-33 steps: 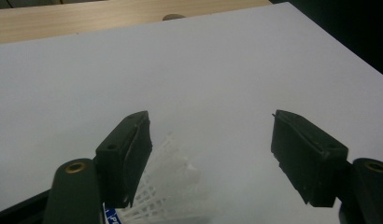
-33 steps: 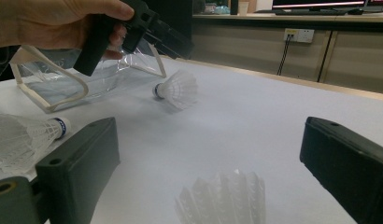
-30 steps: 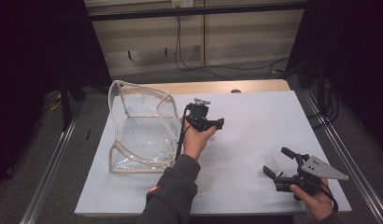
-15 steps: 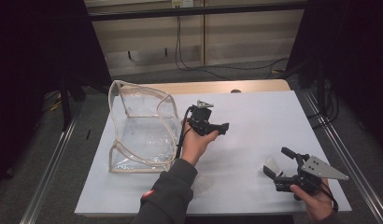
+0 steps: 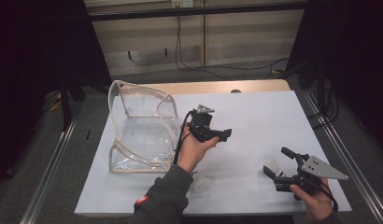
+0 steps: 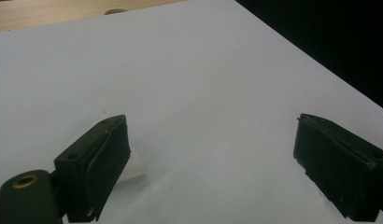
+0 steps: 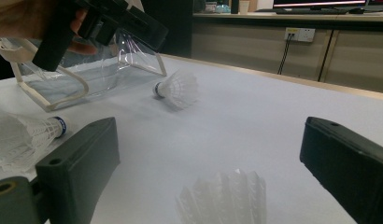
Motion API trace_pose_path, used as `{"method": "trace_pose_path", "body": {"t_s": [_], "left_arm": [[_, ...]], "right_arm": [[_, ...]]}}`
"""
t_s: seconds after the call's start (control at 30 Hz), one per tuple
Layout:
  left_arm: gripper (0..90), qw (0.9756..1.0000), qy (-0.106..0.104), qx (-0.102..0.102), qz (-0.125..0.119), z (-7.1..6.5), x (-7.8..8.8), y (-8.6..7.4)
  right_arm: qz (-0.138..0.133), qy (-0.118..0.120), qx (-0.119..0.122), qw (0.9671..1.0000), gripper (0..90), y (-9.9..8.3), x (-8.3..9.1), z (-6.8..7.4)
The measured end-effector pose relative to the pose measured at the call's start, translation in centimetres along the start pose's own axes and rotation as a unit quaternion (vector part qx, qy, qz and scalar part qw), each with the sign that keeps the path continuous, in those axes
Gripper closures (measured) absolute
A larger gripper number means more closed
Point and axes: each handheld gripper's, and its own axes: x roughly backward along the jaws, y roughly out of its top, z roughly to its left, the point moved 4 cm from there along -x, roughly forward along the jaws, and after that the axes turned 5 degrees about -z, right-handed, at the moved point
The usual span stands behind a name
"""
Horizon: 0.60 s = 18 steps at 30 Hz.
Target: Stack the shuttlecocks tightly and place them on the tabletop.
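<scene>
Both grippers are up and empty-jawed. Held in the middle of the table, just right of the clear bag (image 5: 143, 128), the left gripper (image 5: 216, 134) has its jaws spread wide, having just been opening, with nothing between them; in its own view they frame bare white tabletop (image 6: 203, 84), and a bit of a white shuttlecock (image 6: 131, 168) peeks out beside one jaw. Over at the near right corner the right gripper (image 5: 277, 164) is held low with its jaws also standing well apart, clamping nothing.

Three shuttlecocks lie loose on the table in the right gripper view: one (image 7: 178, 88) farther off near the bag's open mouth, one (image 7: 24, 135) beside the gripper's left-hand jaw with a blue band at its cork, and one (image 7: 224, 196) lying between the jaws without touching either. From above, a shuttlecock (image 5: 201, 183) rests near the front edge beside the person's left sleeve (image 5: 164, 200), and another (image 5: 273, 163) sits in the right gripper's gap.

The bag stands at the left of the table, see-through, with a pale trim.
</scene>
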Motion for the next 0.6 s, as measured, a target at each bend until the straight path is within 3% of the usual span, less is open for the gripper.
{"method": "trace_pose_path", "body": {"t_s": [0.6], "left_arm": [[6.4, 0.9984, -0.055, -0.007, -0.001, -1.5, 2.0, -1.2]], "right_arm": [[-0.001, 0.001, 0.002, 1.0000, 4.1, 0.0, -0.1, 0.1]]}}
